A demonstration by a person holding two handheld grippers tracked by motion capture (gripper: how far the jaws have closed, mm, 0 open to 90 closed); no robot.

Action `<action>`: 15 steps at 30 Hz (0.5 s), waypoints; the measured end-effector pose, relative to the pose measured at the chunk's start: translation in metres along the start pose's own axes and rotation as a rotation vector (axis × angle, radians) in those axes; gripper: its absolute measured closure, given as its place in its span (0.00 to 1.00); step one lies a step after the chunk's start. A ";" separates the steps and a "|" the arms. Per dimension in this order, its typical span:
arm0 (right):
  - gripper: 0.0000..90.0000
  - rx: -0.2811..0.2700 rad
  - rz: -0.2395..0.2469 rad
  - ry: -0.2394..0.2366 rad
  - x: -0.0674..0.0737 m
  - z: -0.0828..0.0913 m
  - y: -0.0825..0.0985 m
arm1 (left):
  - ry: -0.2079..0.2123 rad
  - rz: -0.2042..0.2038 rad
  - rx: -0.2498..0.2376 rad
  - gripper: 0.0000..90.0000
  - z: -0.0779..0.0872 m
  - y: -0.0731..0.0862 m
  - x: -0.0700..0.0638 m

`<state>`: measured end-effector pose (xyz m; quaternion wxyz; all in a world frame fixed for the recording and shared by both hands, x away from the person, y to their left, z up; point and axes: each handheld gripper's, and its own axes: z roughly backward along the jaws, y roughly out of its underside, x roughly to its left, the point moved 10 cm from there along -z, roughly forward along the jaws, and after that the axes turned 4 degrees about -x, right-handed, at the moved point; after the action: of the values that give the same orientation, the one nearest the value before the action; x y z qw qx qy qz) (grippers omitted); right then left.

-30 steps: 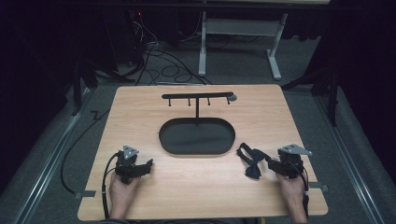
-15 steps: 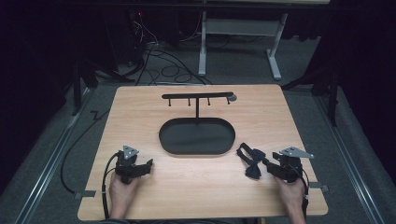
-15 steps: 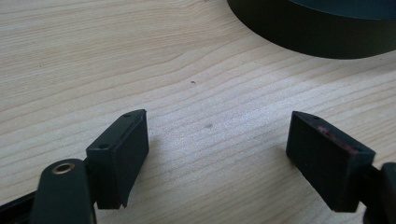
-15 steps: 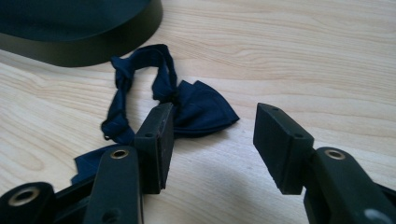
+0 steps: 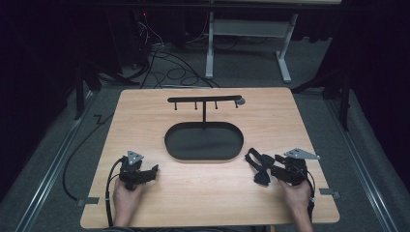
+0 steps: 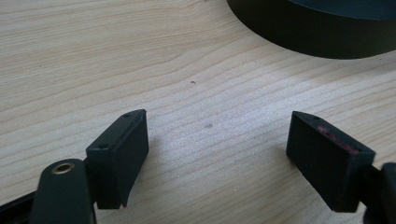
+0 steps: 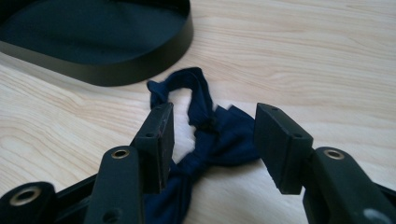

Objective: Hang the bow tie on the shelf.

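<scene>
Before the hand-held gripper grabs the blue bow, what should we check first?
1. Right hand-held gripper open: ok, its jaws stand apart.
2. Blue bow between those jaws: ok, its knot sits in the gap, lying flat on the table.
3. Bow clear of the black oval tray: ok in the right gripper view, the loop lies beside the tray wall, apart from it.
4. Left hand-held gripper out of the way: ok, open over bare wood on the other side of the tray.
5. Rack with pegs free for hanging: cannot tell, the pegs are too small to see.
</scene>
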<state>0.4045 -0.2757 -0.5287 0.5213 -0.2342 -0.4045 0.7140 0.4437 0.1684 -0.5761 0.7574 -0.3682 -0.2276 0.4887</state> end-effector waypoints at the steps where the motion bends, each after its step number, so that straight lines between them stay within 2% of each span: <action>1: 0.55 0.000 0.000 0.000 0.000 0.000 0.000 | 0.000 0.000 0.000 0.24 0.000 0.000 0.000; 6: 0.56 0.014 0.016 -0.021 0.009 -0.013 -0.006 | 0.000 0.000 0.000 0.24 0.000 0.000 0.000; 15: 0.59 0.032 0.015 -0.033 0.011 -0.031 -0.016 | 0.001 0.000 0.000 0.24 0.000 0.000 0.000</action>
<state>0.4328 -0.2534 -0.5324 0.5128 -0.2173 -0.3997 0.7281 0.4437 0.1684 -0.5761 0.7577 -0.3681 -0.2274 0.4885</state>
